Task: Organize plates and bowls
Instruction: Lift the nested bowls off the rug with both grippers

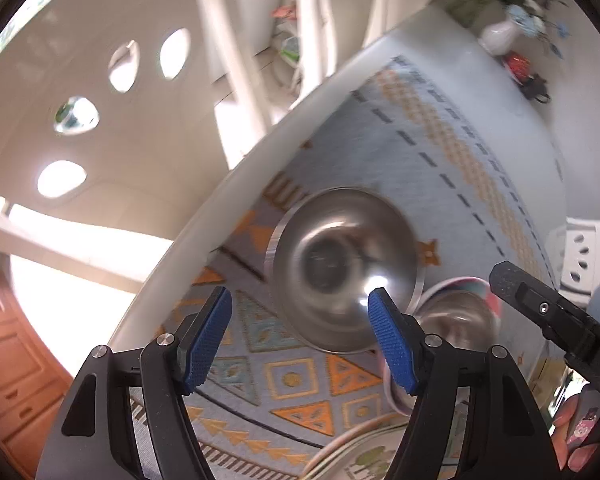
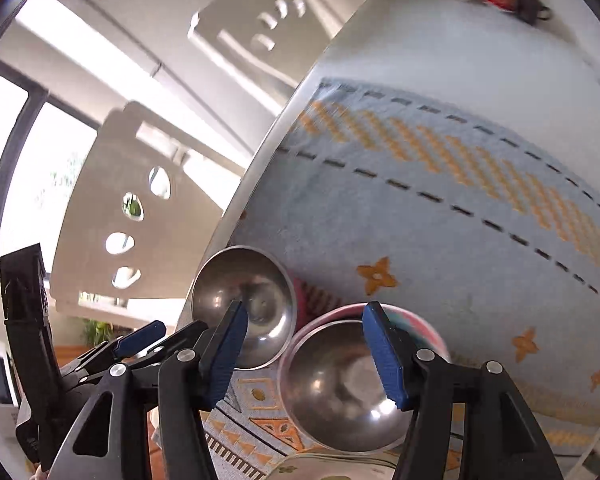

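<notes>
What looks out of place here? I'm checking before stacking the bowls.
Nothing stands out. Two steel bowls sit upright on the patterned cloth: one alone, one nested in a pink-rimmed bowl. No spills or damage show.

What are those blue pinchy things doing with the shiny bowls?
A person holds two grippers over a table with a patterned cloth. Both are open and holding nothing. The left gripper points at one steel bowl. The right gripper hovers by a second steel bowl, which sits in a pink bowl. The bowls aren't stacked together yet.
</notes>
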Motion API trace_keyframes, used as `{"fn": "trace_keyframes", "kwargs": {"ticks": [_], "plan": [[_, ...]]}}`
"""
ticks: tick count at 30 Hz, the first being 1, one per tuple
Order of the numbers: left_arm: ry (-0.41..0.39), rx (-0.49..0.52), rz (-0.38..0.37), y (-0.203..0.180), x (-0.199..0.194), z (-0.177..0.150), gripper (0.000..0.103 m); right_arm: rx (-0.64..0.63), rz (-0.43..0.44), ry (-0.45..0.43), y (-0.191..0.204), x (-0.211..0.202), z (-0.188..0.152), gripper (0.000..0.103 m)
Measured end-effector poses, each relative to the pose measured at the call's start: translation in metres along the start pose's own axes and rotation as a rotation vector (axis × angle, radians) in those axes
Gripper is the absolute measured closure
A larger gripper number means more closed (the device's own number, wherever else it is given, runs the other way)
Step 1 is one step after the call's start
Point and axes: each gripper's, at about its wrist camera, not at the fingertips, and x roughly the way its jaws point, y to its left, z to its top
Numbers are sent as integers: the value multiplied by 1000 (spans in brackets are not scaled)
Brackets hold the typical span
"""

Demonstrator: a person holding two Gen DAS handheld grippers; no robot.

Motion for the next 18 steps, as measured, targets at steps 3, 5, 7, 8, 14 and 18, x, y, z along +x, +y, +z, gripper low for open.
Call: {"fn": "trace_keyframes", "kwargs": {"ticks": [3,5,7,8,14,18], "plan": [[27,-21,-5,13,13,-1,34,-10,-2,56,5,24,6,45],[36,-29,-7,15,21,-3,34,-23,-19,96,10,41,10,45],[52,-26,5,16,31,-5,34,-46,-32,133,14,58,12,45],[60,-26,12,17,36,-5,34,-53,-37,144,16,64,14,45],[97,-42,29,28,57,-4,34,-59,-54,217,14,100,17,45],[109,-50,37,33,66,-1,35,-64,-43,223,15,109,19,45]]}}
